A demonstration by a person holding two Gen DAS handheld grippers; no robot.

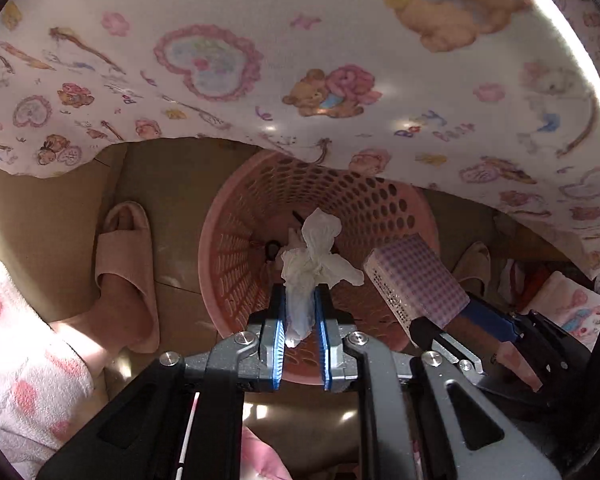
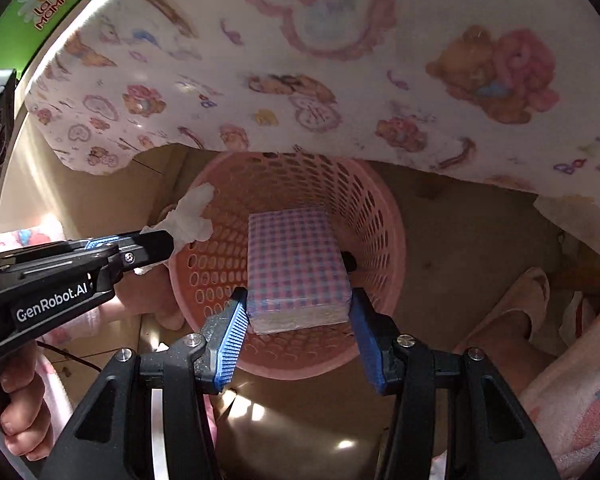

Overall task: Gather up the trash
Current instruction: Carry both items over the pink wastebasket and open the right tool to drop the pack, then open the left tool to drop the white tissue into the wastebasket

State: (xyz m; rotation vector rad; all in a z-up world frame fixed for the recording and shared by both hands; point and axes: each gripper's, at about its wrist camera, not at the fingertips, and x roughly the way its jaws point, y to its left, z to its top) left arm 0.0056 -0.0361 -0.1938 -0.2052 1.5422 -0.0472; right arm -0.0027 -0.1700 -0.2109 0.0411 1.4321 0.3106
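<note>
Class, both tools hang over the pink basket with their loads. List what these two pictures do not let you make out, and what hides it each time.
- Basket contents, left view: the tissue covers most of the dark items on the bottom.
- Basket floor, right view: the checked pack hides it.
- Print on the pack's side, left view: too small.
- Basket's far rim, both views: the tablecloth overhangs it.
- Person, both views: cut off; only slippered feet show.

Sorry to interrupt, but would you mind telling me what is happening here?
A person with a gripper in each hand is collecting trash. The left gripper is shut on a crumpled white tissue, and the right gripper clamps a purple checked tissue pack. Both hang over the pink perforated basket on the floor, nothing dropped yet.
</note>
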